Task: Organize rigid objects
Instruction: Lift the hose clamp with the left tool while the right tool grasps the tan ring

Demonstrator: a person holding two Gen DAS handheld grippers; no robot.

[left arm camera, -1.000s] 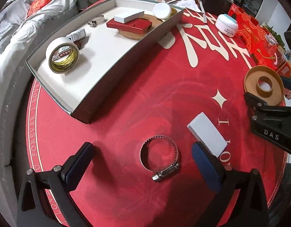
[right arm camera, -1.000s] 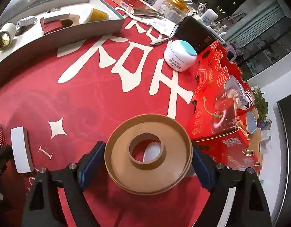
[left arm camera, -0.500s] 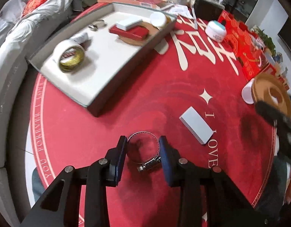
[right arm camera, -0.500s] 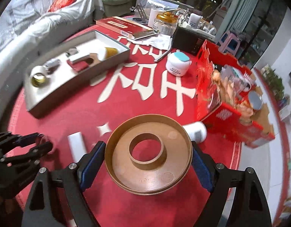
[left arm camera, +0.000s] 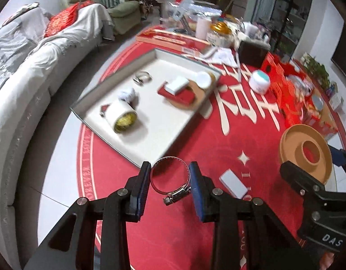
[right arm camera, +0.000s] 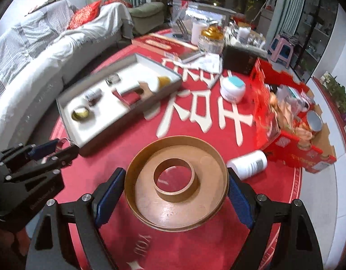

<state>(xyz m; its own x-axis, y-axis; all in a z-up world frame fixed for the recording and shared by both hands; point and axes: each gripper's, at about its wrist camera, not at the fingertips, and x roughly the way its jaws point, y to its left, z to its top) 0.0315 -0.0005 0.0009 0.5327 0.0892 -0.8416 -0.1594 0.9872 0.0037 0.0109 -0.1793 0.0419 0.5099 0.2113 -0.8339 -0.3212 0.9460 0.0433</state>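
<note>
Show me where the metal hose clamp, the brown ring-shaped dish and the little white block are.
Metal hose clamp [left arm camera: 170, 176]: left wrist view, on its screw end's band.
Brown ring-shaped dish [right arm camera: 173, 211]: right wrist view, on its flat floor.
Little white block [left arm camera: 233, 183]: left wrist view, on its top face.

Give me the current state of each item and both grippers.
left gripper: shut on the hose clamp, lifted.
right gripper: shut on the brown ring dish, lifted.
white block: flat on the red cloth.
tray: holds the tape roll.
white bottle: on its side.
</note>
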